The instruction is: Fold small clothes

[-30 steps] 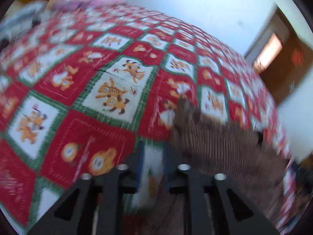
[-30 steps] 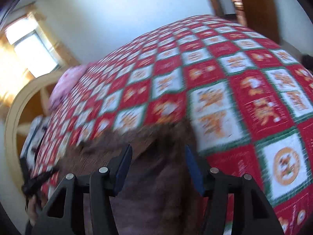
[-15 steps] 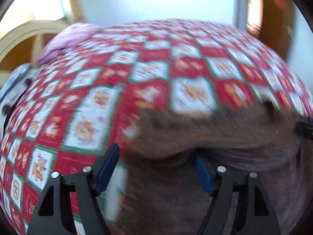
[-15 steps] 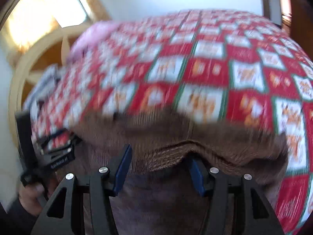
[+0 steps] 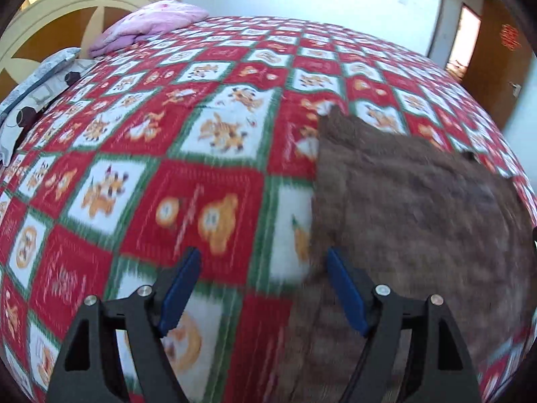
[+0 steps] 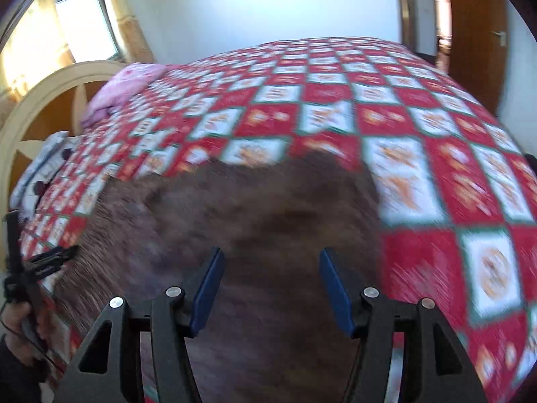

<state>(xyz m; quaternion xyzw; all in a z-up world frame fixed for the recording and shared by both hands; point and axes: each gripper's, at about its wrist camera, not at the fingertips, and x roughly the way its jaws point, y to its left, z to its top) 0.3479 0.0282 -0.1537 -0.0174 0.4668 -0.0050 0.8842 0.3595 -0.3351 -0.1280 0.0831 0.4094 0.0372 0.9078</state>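
Observation:
A brown ribbed knit garment (image 5: 412,221) lies spread on the red, white and green patchwork bedspread (image 5: 201,198). My left gripper (image 5: 263,288) is open just off the garment's left edge, with only bedspread between its blue pads. The right pad (image 5: 345,295) sits at the cloth's border. In the right wrist view the garment (image 6: 255,208) fills the middle, blurred. My right gripper (image 6: 272,287) hovers over it, open, and the pads do not press the cloth. The left gripper (image 6: 53,258), held by a hand (image 6: 16,322), shows at the left edge.
A pink folded quilt (image 5: 151,23) and a grey patterned pillow (image 5: 37,80) lie at the head of the bed by the cream headboard (image 5: 67,10). A wooden door (image 5: 496,50) stands at the right. A bright window (image 6: 84,23) is behind the bed.
My left jaws went from nearly shut to wide and swung off the garment onto bare bedspread. The cloth ridge that bulged between the right pads half a second ago now lies flatter.

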